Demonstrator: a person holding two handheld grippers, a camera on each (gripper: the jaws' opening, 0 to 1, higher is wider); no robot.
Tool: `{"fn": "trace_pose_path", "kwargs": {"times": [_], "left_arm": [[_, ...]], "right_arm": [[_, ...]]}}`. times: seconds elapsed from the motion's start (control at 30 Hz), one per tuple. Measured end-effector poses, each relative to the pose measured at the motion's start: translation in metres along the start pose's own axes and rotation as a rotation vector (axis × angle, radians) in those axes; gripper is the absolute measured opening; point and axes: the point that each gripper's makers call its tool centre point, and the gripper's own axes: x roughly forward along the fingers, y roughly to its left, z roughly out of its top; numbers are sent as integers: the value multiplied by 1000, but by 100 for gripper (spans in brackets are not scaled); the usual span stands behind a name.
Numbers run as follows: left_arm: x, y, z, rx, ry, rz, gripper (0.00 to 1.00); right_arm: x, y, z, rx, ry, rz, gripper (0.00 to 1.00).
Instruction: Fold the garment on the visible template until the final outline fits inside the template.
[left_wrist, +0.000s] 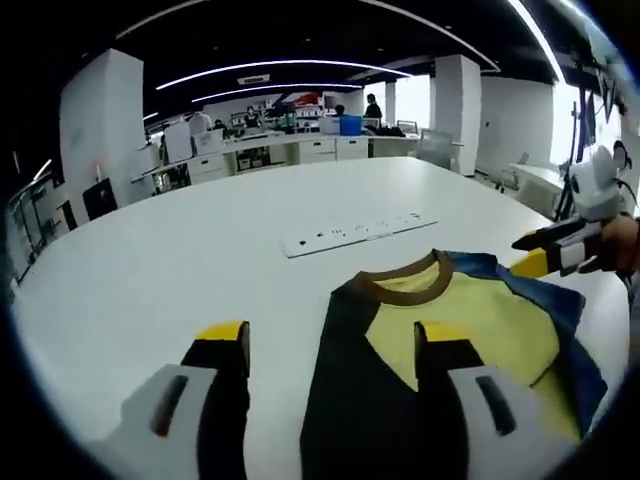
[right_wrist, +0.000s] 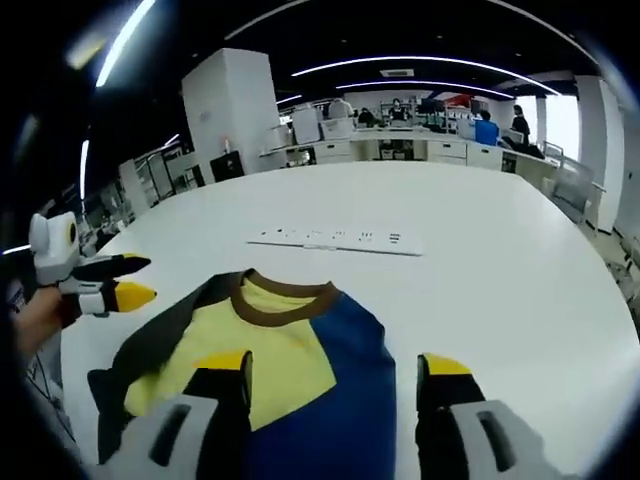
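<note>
An open-plan office with white pillars, ceiling light strips and desks along the far wall lies behind a large white table (left_wrist: 200, 260) that spreads across both views. On the table, near its close edge, lies the garment (right_wrist: 290, 380), a T-shirt in yellow, blue and black panels with a brown collar; it lies flat and unfolded, collar pointing away from the person. Beyond the collar, apart from the shirt, a long white strip (left_wrist: 358, 233) with small dark marks lies on the tabletop.

In the left gripper view the left gripper (left_wrist: 333, 350) hangs above the shirt's black side with its jaws wide apart and nothing between them; one jaw sits over bare table, the other over the yellow panel. The right gripper (left_wrist: 560, 248) comes in from the right edge, held by a hand, just beyond the blue sleeve.

In the right gripper view the right gripper (right_wrist: 335, 380) likewise stands spread wide and empty over the blue panel, and the left gripper shows at the left edge, near the black sleeve.
</note>
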Motion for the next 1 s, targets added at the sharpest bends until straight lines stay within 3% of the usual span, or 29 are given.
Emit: {"fn": "trace_pose_path", "kwargs": {"times": [0.37, 0.57, 0.77, 0.93, 1.0], "left_arm": [[-52, -38, -10, 53, -14, -102, 81], [-77, -52, -18, 84, -10, -154, 84], [-105, -69, -35, 75, -5, -191, 84], [-124, -81, -55, 148, 24, -227, 84], [-131, -85, -62, 136, 32, -247, 83]], "right_arm": [[-53, 47, -26, -31, 28, 129, 75], [-79, 64, -44, -122, 51, 152, 76], [-104, 89, -69, -122, 77, 233, 75], [-120, 101, -88, -125, 103, 273, 75], [-126, 107, -98, -120, 109, 290, 75]]}}
